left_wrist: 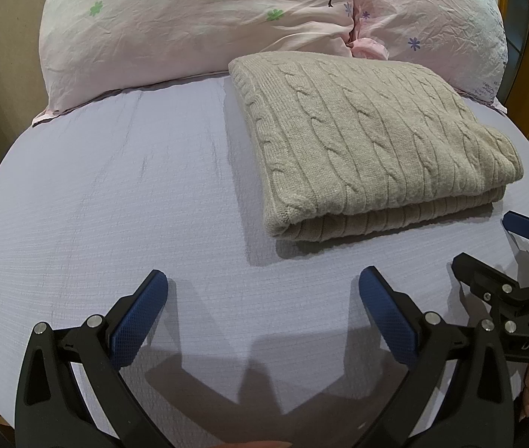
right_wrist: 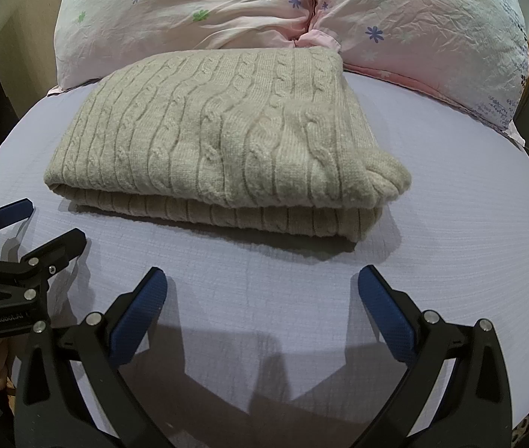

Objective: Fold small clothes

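Folded sweater (right_wrist: 223, 130) lies just ahead of right gripper (right_wrist: 262, 287), ahead-right of left gripper (left_wrist: 263, 287); long axis crosswise. Both grippers spread wide, empty; right is nearer.

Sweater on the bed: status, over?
Left gripper and right gripper open, empty. Sweater folded on the sheet, pillows behind it. Nothing in the way.

Sweater (right_wrist: 223, 138) on bed (right_wrist: 451, 261), before pillows (right_wrist: 414, 18)
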`<state>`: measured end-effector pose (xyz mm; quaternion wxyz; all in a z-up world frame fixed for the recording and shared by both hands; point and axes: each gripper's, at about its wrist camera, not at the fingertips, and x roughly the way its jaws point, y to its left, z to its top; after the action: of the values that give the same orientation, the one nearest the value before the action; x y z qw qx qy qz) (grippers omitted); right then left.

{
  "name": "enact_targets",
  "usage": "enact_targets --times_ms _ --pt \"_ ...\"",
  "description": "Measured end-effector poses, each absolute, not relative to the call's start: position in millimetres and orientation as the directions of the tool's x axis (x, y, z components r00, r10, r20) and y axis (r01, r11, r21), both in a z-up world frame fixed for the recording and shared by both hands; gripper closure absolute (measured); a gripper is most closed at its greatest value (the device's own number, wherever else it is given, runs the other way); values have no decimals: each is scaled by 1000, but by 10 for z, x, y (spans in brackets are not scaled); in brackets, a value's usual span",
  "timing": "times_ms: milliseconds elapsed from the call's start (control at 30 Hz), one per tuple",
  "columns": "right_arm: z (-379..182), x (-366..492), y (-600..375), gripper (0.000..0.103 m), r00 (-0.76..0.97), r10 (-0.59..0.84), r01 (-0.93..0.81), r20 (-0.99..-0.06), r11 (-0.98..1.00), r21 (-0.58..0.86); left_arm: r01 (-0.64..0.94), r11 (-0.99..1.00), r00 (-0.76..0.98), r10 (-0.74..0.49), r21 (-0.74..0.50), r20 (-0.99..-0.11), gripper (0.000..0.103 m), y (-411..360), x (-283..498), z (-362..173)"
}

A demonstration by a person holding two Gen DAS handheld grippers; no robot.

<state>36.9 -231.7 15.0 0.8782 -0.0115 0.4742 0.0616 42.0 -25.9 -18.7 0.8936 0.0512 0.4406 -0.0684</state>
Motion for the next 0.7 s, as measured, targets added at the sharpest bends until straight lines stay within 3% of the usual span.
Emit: enact_targets --times_ms 700 --pt "143 372 -2304 2 544 94 -113 -834 993 38 163 986 603 -75 31 -794 1 -265 415 -187"
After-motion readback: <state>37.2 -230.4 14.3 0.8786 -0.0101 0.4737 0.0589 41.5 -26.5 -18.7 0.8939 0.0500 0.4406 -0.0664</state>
